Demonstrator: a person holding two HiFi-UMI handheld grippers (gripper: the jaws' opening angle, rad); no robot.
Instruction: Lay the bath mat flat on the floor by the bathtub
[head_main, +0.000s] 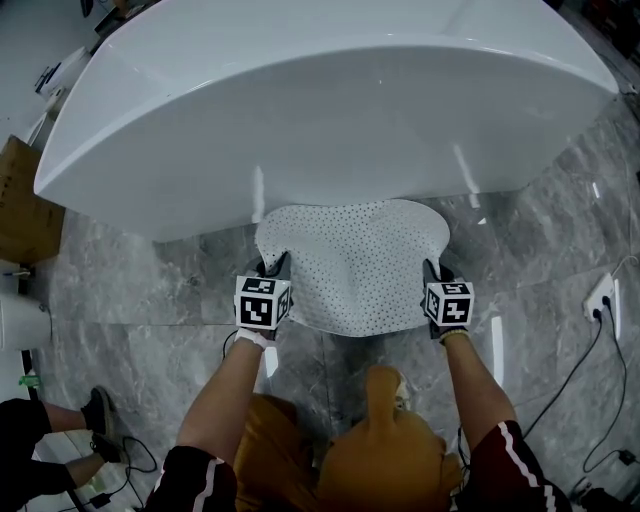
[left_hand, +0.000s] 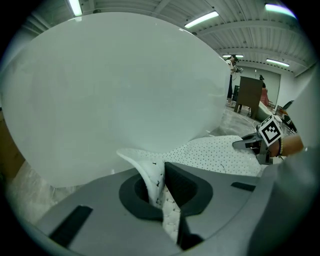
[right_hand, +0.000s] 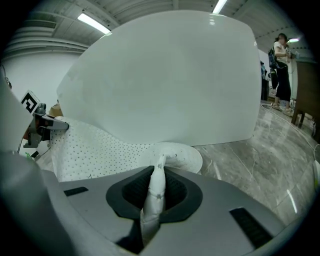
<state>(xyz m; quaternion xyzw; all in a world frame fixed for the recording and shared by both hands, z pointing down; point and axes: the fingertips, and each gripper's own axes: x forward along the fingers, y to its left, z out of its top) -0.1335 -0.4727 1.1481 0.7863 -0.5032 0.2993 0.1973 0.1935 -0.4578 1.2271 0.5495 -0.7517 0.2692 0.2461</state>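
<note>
Fig.: L gripper (head_main: 270, 266) & R gripper (head_main: 436, 270) each clamp a near corner of bath mat (head_main: 352, 265), which sags above the floor (head_main: 545, 235) just beside bathtub (head_main: 300, 110). Risk: far edge folds under on touchdown, or the thin pinch slips.

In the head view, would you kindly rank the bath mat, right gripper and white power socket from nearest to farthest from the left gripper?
1. Bath mat: clamped in the left gripper.
2. Right gripper: across it, to the right.
3. White power socket: far right, on the floor.
</note>
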